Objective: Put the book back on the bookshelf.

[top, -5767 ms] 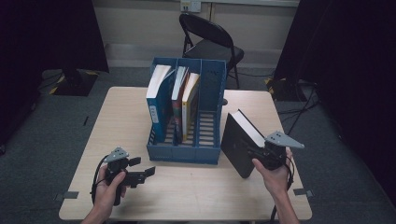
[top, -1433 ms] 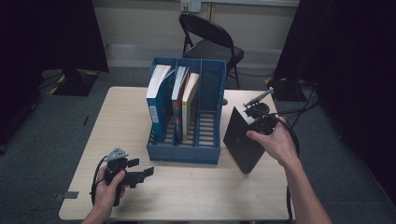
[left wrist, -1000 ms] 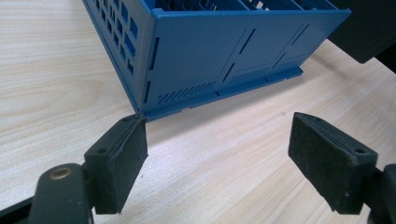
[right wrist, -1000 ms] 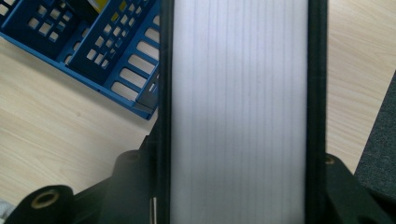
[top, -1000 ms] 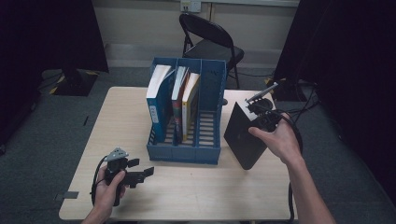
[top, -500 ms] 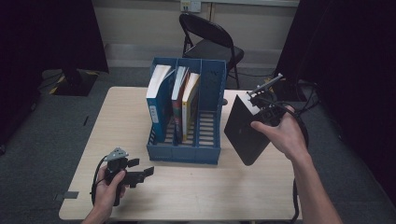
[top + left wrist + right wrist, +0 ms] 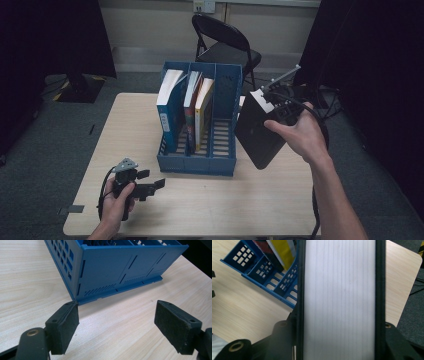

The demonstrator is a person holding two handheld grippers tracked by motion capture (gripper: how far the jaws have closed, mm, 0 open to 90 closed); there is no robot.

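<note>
A blue three-slot file rack (image 7: 200,162) stands mid-table. Its left slot holds a blue-and-white book (image 7: 167,107); the middle slot holds a red book and a yellow one (image 7: 202,107); the right slot (image 7: 225,130) holds no book. My right gripper (image 7: 280,102) is shut on a thick black book (image 7: 257,132), which hangs tilted above the table just right of the rack. In the right gripper view the book's white page edge (image 7: 339,297) runs between the two jaws, above the rack (image 7: 284,287). My left gripper (image 7: 152,181) rests open near the front left, pointing at the rack's front corner (image 7: 75,298).
A black folding chair (image 7: 225,47) stands behind the table. Bare tabletop (image 7: 225,200) lies in front of the rack and to its left. The table's right edge (image 7: 409,277) is close under the held book, with grey floor and cables beyond.
The right hand has lifted the black book off the table and carried it up, tilting it beside the rack's right slot. The left hand has stayed put.
</note>
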